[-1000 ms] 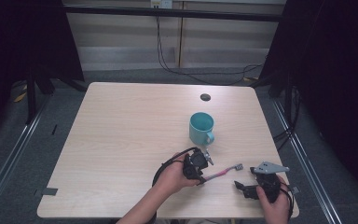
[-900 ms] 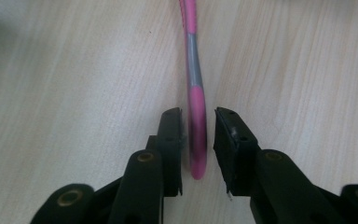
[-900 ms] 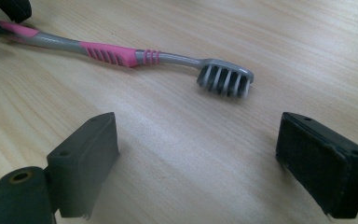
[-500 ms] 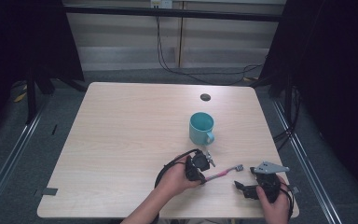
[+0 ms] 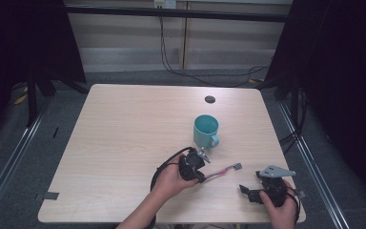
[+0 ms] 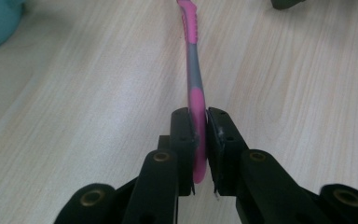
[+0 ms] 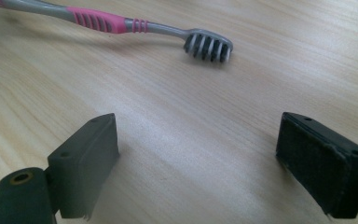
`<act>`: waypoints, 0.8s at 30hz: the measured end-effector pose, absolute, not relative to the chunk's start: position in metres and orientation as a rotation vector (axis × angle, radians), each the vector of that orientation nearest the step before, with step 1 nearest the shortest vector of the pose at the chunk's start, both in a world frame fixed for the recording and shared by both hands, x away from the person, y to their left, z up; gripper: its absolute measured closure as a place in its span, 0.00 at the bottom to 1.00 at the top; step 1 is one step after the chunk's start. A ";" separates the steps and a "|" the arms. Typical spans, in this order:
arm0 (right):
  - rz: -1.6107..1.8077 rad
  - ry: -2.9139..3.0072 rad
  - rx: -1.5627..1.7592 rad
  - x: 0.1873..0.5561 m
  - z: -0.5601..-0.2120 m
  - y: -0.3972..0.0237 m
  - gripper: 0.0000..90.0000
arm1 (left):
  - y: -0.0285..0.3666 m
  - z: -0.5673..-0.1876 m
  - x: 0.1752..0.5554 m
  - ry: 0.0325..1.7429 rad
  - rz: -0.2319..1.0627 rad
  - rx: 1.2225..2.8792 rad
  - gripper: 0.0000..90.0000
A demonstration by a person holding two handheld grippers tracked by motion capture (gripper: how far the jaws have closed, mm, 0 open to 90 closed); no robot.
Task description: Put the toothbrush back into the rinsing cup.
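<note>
A pink and grey toothbrush (image 5: 223, 171) lies on the wooden table (image 5: 124, 143), its bristled head pointing right. My left gripper (image 5: 201, 178) is shut on the handle's pink end, and in the left gripper view the pads (image 6: 185, 135) press both sides of the toothbrush (image 6: 193, 70). My right gripper (image 5: 246, 193) rests near the front right edge, held by a hand. It stands open, with bare table between its jaws (image 7: 198, 140). The toothbrush's head (image 7: 208, 45) lies just beyond them, untouched.
A teal mug (image 5: 206, 130) stands upright behind the left gripper, handle toward the front right. A small black disc (image 5: 210, 99) lies near the table's far edge. Cables trail from both grippers, and dark curtains flank the table.
</note>
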State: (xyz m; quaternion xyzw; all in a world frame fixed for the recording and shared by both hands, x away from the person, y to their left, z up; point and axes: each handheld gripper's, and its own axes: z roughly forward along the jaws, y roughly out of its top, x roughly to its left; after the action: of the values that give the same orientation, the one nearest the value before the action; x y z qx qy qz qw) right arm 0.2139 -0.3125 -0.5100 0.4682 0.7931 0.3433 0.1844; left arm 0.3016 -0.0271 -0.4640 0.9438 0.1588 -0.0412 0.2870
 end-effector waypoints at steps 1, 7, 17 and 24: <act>0.965 2.230 1.328 0.214 -0.510 -0.312 0.14 | -0.025 -0.464 0.302 0.432 -0.108 2.513 0.91; 0.978 2.236 1.348 0.215 -0.507 -0.306 0.19 | -0.014 -0.461 0.304 0.463 -0.100 2.465 0.91; 1.095 2.220 1.345 0.216 -0.500 -0.298 0.19 | -0.007 -0.453 0.304 0.465 -0.068 2.417 0.91; 1.271 2.158 1.401 0.218 -0.497 -0.297 0.18 | -0.007 -0.448 0.304 0.476 -0.073 2.367 0.91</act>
State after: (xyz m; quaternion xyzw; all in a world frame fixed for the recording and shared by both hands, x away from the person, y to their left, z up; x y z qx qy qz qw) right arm 0.2181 -0.2965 -0.4970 0.4836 0.7452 0.4387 0.1355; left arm 0.3045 -0.0075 -0.4485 0.9161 0.1842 -0.0282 0.3550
